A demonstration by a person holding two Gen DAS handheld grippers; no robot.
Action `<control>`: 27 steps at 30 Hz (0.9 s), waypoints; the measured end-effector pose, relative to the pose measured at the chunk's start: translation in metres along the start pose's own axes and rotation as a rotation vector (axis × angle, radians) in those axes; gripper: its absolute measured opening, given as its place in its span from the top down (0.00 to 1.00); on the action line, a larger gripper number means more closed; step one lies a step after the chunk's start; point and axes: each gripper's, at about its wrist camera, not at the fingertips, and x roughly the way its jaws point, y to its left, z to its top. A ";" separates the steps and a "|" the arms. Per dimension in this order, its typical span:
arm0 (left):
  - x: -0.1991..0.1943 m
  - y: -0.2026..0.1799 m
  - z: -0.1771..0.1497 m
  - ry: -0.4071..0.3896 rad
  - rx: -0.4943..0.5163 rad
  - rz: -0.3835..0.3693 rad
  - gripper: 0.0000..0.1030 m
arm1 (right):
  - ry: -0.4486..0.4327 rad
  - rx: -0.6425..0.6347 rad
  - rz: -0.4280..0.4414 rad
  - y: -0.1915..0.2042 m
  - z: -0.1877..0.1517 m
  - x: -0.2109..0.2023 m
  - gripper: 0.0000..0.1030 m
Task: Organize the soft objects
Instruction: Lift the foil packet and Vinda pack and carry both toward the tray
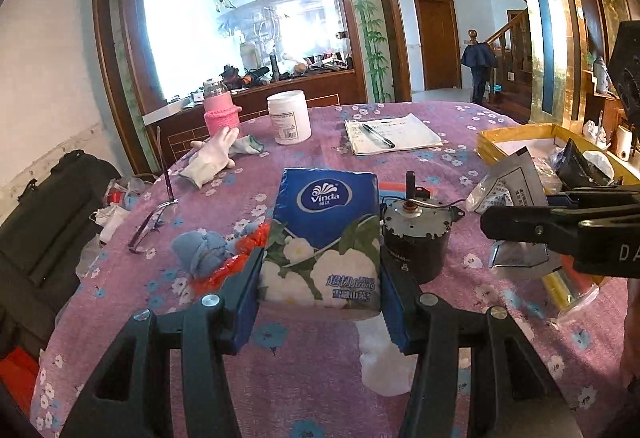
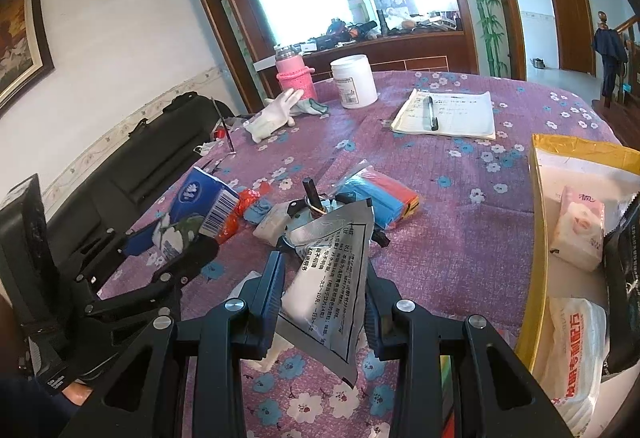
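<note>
Purple floral cloth covers the round table (image 2: 460,246), the landmark for everything else. At its right edge sits a yellow cardboard box (image 2: 538,222) already holding tissue packs, probably the collecting place for soft things. Left of the small electric motor (image 1: 414,238) near the table's middle, the left gripper (image 1: 320,278) is clamped on a blue Vinda tissue pack (image 1: 326,234), long axis pointing away from the camera. The right gripper (image 2: 324,298) pinches a silver foil pouch (image 2: 332,278) across its width, its length running forward, lifted over the table.
</note>
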 end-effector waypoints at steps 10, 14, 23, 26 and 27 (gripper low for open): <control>-0.004 -0.002 0.000 -0.013 0.013 -0.015 0.50 | 0.006 0.008 0.001 -0.003 0.000 0.003 0.63; -0.005 -0.003 0.000 -0.016 0.016 -0.013 0.50 | 0.004 0.006 0.003 -0.002 -0.001 0.003 0.63; -0.008 -0.001 0.001 -0.026 0.002 -0.036 0.50 | -0.004 0.021 -0.001 -0.004 -0.001 0.000 0.63; -0.011 0.007 0.003 -0.033 -0.039 -0.070 0.50 | -0.015 0.030 -0.002 -0.006 0.000 -0.002 0.63; -0.012 0.010 0.003 -0.032 -0.054 -0.083 0.50 | -0.017 0.034 -0.005 -0.007 0.000 -0.003 0.63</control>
